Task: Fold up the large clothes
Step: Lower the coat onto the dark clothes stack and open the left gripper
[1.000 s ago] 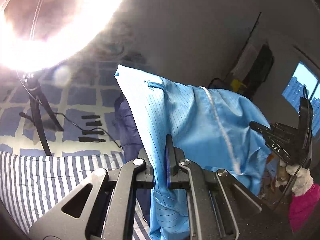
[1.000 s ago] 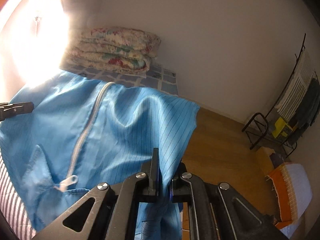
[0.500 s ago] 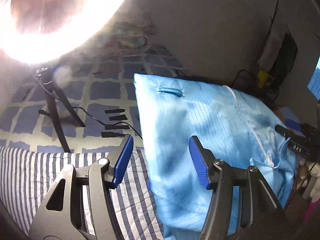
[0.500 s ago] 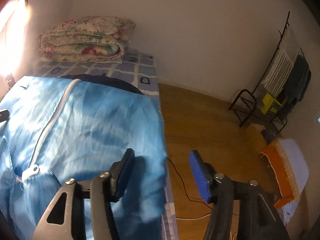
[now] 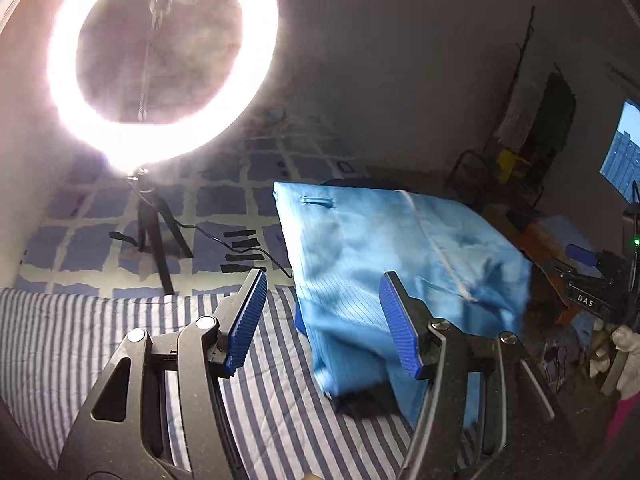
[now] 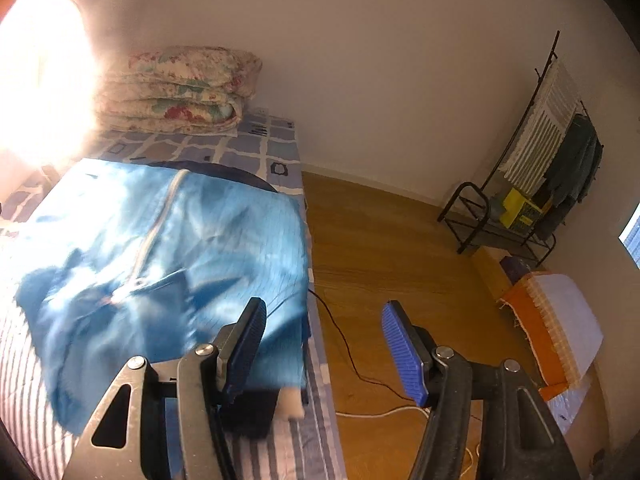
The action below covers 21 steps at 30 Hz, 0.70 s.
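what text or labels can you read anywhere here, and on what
"DAS": white letters on the right gripper, seen at the edge of the left wrist view.
Yellow box on the rack: print too small to read.
Nothing else legible.

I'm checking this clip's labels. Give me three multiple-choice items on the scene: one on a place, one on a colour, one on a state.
1. Where does the folded floral quilt lie?
A. on the floor
B. at the bed's far end by the wall
C. on the rack

2. What colour is the zipped garment?
A. light blue
B. red
C. white

3. How is the left gripper?
A. clamped on cloth
B. open, empty
C. out of view

Answers: 1 B, it sits on the checked bedding against the wall; 2 A, blue pinstriped cloth; 3 B, its pads stand apart with nothing pinched.
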Each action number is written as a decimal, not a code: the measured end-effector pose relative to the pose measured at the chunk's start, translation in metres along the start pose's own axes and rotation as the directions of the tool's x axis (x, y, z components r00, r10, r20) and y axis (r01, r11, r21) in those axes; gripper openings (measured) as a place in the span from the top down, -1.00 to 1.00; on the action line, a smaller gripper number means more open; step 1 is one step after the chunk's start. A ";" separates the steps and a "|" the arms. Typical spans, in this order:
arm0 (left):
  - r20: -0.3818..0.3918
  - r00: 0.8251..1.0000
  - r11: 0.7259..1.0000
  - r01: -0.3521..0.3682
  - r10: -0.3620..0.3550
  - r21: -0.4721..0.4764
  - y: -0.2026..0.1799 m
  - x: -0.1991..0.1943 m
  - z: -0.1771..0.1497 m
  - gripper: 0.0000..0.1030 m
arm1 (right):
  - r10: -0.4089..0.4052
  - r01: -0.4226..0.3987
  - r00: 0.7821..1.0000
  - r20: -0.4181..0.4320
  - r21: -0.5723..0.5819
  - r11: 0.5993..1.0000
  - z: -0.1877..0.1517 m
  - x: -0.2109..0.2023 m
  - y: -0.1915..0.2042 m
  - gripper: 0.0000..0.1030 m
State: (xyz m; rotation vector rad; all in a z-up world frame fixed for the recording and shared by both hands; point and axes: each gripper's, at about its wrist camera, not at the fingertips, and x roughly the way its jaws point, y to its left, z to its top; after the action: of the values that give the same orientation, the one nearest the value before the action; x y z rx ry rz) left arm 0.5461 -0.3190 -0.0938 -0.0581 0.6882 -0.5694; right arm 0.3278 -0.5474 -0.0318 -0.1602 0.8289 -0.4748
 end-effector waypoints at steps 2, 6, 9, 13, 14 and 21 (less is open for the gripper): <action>0.010 1.000 1.000 0.007 -0.007 0.014 -0.004 -0.023 -0.002 -0.17 | 0.008 -0.008 1.000 0.007 0.006 1.000 -0.004 -0.024 0.000 -0.23; 0.048 0.999 1.000 0.006 -0.008 0.028 -0.012 -0.076 -0.007 -0.17 | 0.013 -0.014 1.000 0.028 0.010 1.000 -0.015 -0.071 0.006 -0.30; 0.073 0.997 0.999 0.015 -0.017 0.029 -0.018 -0.115 -0.014 -0.17 | 0.025 -0.026 0.999 0.045 0.025 0.999 -0.021 -0.108 0.011 -0.29; 0.104 0.994 0.997 0.022 -0.029 0.069 -0.029 -0.168 -0.030 -0.17 | 0.046 -0.050 0.995 0.089 0.042 0.998 -0.036 -0.168 0.020 -0.31; 0.112 0.993 0.997 0.021 -0.030 0.076 -0.032 -0.181 -0.034 -0.17 | 0.049 -0.054 0.994 0.097 0.046 0.997 -0.039 -0.179 0.023 -0.31; 0.158 0.987 0.990 0.011 -0.034 0.141 -0.052 -0.260 -0.080 -0.19 | 0.069 -0.081 0.982 0.173 0.064 0.995 -0.085 -0.274 0.039 -0.50</action>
State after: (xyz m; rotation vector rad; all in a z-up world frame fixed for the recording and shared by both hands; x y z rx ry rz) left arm 0.3091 -0.2186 0.0083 0.0194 0.4901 -0.6261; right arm 0.1203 -0.3813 0.0823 -0.1022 0.6471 -0.4125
